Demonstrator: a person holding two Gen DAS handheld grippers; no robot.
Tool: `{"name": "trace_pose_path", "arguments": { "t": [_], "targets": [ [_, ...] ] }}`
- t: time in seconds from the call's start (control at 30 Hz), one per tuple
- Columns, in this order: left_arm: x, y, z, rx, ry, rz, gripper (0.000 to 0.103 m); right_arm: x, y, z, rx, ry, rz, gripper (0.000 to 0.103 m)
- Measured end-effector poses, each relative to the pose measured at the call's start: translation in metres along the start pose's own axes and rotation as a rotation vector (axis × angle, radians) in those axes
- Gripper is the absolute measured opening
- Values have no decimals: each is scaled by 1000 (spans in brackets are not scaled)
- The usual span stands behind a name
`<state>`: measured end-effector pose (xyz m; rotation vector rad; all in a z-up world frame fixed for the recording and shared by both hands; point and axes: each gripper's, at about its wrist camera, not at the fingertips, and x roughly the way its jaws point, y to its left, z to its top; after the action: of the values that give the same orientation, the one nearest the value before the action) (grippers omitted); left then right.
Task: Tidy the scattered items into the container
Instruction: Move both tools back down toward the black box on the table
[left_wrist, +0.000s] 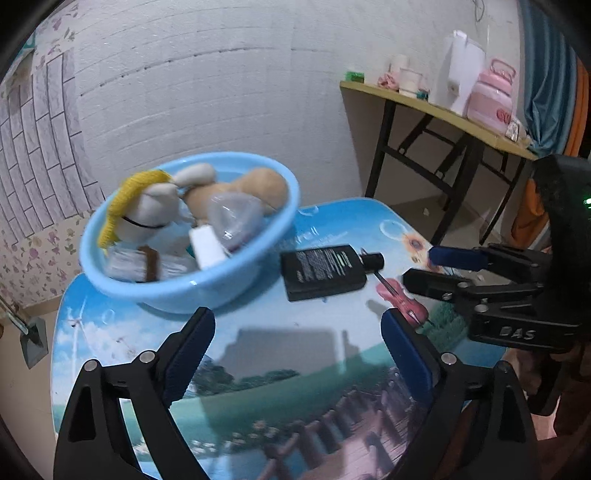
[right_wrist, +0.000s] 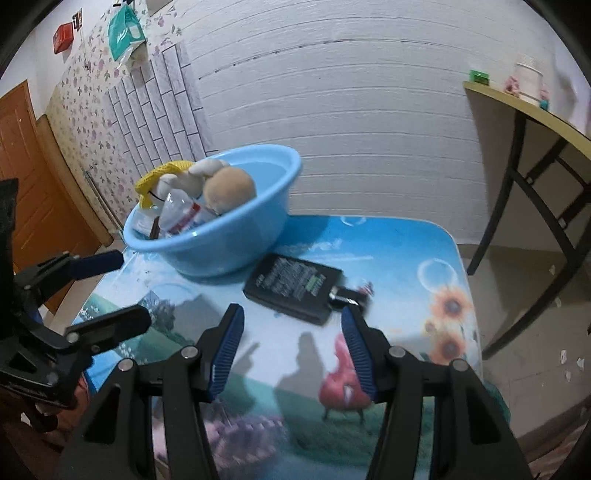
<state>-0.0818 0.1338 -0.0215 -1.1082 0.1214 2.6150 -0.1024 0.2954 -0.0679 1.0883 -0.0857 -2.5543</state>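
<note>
A light blue basin stands at the far left of a small picture-printed table. It holds a plush doll with yellow hair, a tan plush, a clear plastic bottle and small packets. A flat black bottle lies on the table just right of the basin. My left gripper is open and empty, near the basin. My right gripper is open, empty, just before the black bottle.
A yellow-topped folding table stands at the right by the wall, with a pink container, cups and a white box on it. A brown door is at the far left. The low table's edges are near on all sides.
</note>
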Motion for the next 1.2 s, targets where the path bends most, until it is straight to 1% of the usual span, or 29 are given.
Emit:
{"name": "trace_pose_path", "arguments": {
  "t": [0.23, 0.33, 0.47, 0.6, 0.8, 0.9, 0.97, 1.03, 1.13, 1.2],
  "targets": [
    [27, -30, -6, 7, 74, 31, 92, -24, -37, -25, 47, -29, 18, 55],
    [35, -37, -7, 4, 83, 43, 92, -28, -51, -35, 57, -25, 12, 55],
    [43, -40, -2, -27, 76, 66, 92, -22, -65, -48, 71, -7, 23, 55],
    [54, -41, 5, -46, 87, 100, 92, -13, -80, -59, 113, 4, 86, 55],
    [70, -44, 13, -43, 122, 141, 92, 0, -97, -61, 137, -24, 139, 55],
    [80, -46, 14, -36, 145, 150, 92, 6, -102, -63, 148, -30, 151, 55],
    [87, -47, 14, -28, 163, 166, 92, 6, -102, -63, 165, -38, 197, 55],
    [92, -47, 13, -26, 179, 178, 92, 7, -99, -63, 151, -41, 198, 55],
    [94, -48, 14, -26, 182, 183, 92, 10, -94, -63, 137, -20, 222, 55],
    [95, -49, 13, -20, 182, 188, 92, 10, -93, -63, 136, -21, 225, 55]
  ]
}}
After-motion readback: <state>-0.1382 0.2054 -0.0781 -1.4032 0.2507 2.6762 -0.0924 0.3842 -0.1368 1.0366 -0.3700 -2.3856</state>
